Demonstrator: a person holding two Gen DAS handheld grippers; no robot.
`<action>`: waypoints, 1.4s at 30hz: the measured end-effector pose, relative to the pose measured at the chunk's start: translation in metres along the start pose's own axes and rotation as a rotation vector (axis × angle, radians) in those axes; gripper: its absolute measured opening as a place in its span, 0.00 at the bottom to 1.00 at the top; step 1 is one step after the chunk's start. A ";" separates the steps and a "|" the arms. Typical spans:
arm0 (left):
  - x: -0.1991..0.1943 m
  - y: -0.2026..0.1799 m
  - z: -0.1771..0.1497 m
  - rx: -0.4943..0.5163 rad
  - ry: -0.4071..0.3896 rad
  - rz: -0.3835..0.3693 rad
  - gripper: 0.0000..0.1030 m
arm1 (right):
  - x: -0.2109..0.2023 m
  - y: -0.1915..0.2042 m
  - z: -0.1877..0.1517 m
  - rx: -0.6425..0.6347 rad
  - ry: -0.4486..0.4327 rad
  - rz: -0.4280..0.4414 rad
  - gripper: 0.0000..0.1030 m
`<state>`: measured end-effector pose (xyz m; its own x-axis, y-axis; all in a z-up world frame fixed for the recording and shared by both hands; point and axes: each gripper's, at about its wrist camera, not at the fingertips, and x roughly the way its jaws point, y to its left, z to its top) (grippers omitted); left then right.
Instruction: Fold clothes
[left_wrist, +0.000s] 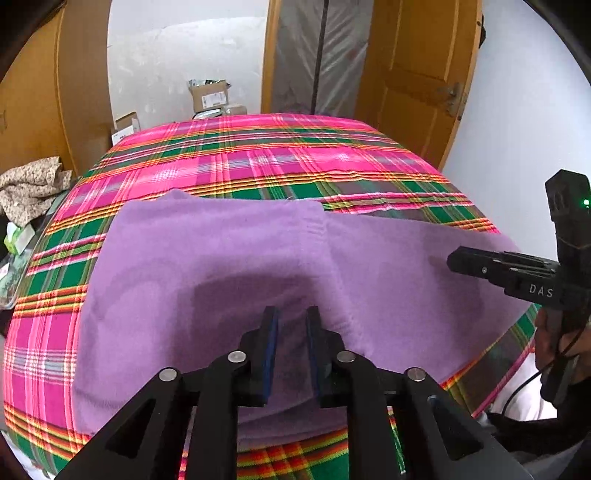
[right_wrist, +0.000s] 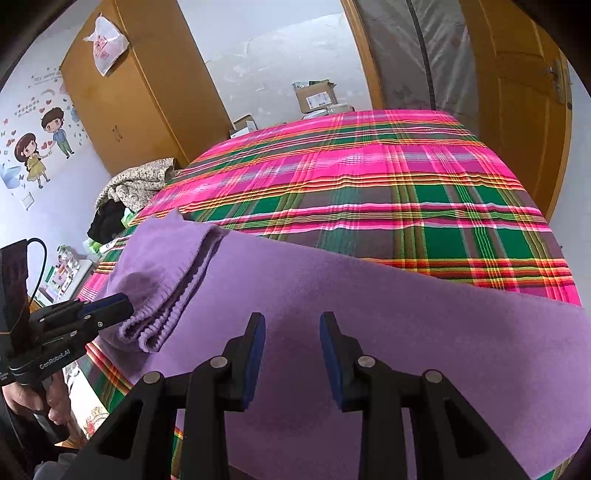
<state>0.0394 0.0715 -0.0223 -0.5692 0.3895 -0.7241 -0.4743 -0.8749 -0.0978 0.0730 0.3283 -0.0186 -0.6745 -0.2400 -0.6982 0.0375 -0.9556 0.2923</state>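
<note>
A purple sweater (left_wrist: 229, 266) lies spread across the near part of a bed covered by a pink and green plaid sheet (left_wrist: 258, 155), with 1 ribbed-edged part (right_wrist: 173, 280) folded over on its left side. The left gripper (left_wrist: 291, 321) hovers low over the folded part, its 2 jaws parted by a narrow gap with nothing between them, though whether the tips touch the cloth is hard to judge. The right gripper (right_wrist: 292, 328) hangs over the sweater's flat body, jaws wide apart and empty.

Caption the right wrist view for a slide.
Open right gripper hovers over purple sweater spread on plaid bedspread.
</note>
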 end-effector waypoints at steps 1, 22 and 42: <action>0.002 -0.001 0.001 0.000 0.001 0.000 0.16 | -0.001 -0.002 0.000 0.003 -0.002 0.003 0.30; 0.011 -0.029 0.009 0.047 -0.007 -0.112 0.16 | -0.102 -0.133 -0.044 0.343 -0.173 -0.207 0.38; 0.017 -0.063 0.004 0.109 0.022 -0.179 0.16 | -0.122 -0.241 -0.137 0.935 -0.176 0.056 0.56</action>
<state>0.0570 0.1340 -0.0260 -0.4551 0.5281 -0.7170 -0.6366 -0.7559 -0.1527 0.2477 0.5649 -0.0935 -0.7937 -0.1796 -0.5811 -0.4802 -0.4012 0.7800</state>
